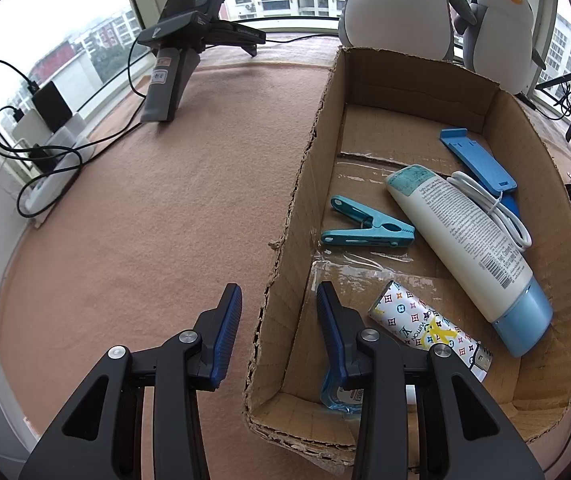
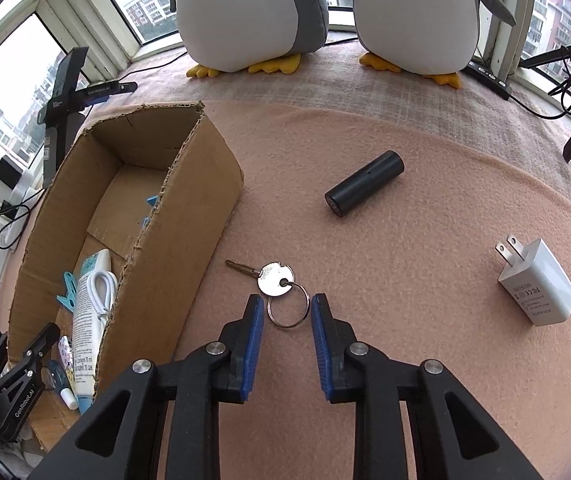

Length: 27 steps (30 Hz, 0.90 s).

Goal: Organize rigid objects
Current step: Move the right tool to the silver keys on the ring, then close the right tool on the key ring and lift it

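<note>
Three loose items remain on the tabletop [image 2: 425,360]: one key [image 2: 263,276] on its ring [image 2: 288,308], one black cylinder [image 2: 363,187] and one white plug [image 2: 535,280]. The right gripper [image 2: 287,320] hovers over the key ring, jaws spread to either side of it and pinching nothing. The key lies just beside the box [image 1: 297,184]; the cylinder and plug lie well apart from it.

The box already holds one tube [image 1: 465,252], one teal clip [image 1: 365,228], one coiled white cable [image 1: 493,208], one blue flat piece [image 1: 481,164], one patterned cylinder [image 1: 421,324] and at least one clear-blue item [image 1: 331,394], partly hidden. The left gripper [image 1: 279,308] straddles the box's near wall, jaws spread and empty.

Judged so, the sorting is roughly two-thirds done. Two penguin toys [image 2: 245,12] stand beyond.
</note>
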{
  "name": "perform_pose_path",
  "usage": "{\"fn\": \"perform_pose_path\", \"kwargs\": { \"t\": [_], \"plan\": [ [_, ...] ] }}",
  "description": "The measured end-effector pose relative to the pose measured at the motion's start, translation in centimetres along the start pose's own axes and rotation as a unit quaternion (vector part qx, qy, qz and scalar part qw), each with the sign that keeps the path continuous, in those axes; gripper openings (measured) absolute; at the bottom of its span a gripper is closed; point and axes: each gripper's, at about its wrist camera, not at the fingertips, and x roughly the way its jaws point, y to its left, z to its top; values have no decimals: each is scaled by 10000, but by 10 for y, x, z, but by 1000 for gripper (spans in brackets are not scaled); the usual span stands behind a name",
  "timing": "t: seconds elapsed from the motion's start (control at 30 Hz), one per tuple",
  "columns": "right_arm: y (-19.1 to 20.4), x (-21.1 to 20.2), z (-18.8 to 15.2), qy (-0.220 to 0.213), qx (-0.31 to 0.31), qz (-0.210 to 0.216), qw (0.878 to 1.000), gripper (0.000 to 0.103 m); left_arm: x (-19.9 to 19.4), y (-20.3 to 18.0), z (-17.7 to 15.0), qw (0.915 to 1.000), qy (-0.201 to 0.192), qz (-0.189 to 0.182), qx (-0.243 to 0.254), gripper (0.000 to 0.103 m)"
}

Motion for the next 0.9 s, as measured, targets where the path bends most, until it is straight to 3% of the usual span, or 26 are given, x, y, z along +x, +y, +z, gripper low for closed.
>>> {"fn": "perform_pose_path", "kwargs": {
  "t": [0.27,0.5,0.9],
  "plan": [
    [5,1,-2,27,-91,-91,9999,4,0,0,0,10000,-2,6,3,37],
    [8,-4,-5,-77,-145,-189,9997,4,0,0,0,10000,1,4,-5,37],
    [19,-48,-7,-545,-322,-283,9976,2,0,0,0,10000,-3,0,-16,37]
  ]
}}
